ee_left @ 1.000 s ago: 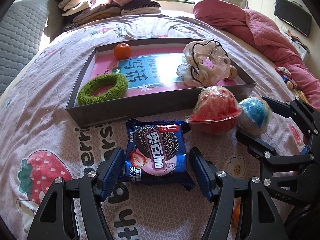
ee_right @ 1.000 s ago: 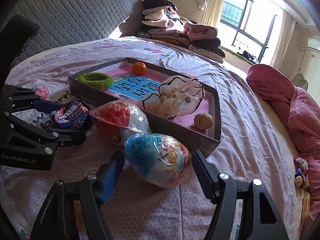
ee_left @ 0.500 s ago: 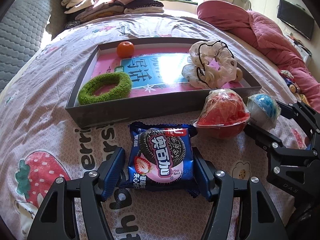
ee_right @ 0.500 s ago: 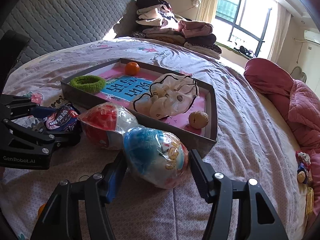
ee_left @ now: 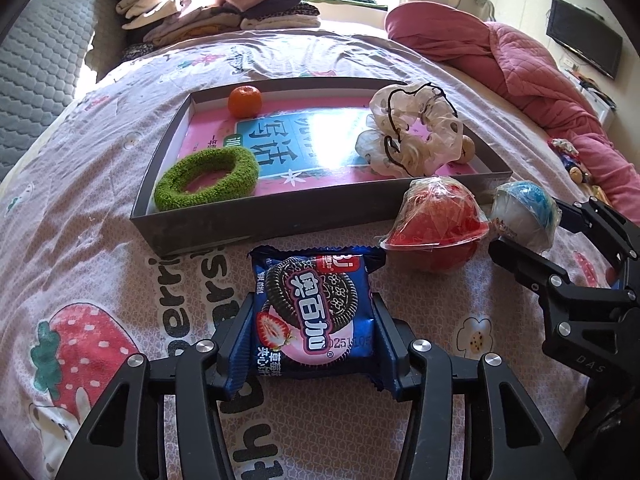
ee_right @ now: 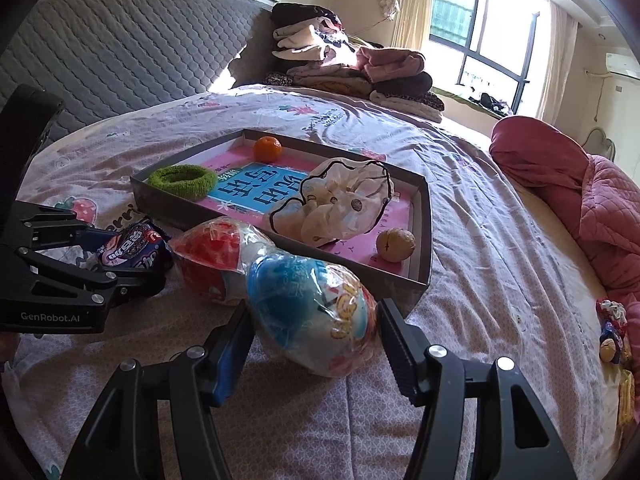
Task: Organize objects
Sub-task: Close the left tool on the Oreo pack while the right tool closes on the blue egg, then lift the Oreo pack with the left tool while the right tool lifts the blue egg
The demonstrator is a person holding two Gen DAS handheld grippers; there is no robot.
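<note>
A blue cookie packet [ee_left: 312,300] lies on the bedsheet in front of a dark shallow tray [ee_left: 240,228]. My left gripper [ee_left: 312,332] is closing on it, both pads pressing its sides. To its right sit a red wrapped toy egg [ee_left: 436,224] and a blue wrapped toy egg [ee_right: 308,304]. My right gripper [ee_right: 312,332] has its fingers against both sides of the blue egg. The tray holds a green hair tie [ee_left: 208,180], an orange [ee_left: 245,101], a cream scrunchie [ee_left: 416,132] and a walnut [ee_right: 395,244].
A pile of folded clothes [ee_left: 212,4] sits at the far end of the bed. A pink quilt [ee_left: 520,60] is bunched along the right side, with small toys [ee_right: 612,332] near it. A grey padded headboard [ee_right: 120,60] runs along the left.
The left jaws have narrowed from wide apart onto the packet's sides. The right jaws have come in from a loose gap to touch the blue egg. Both hands stayed about where they were.
</note>
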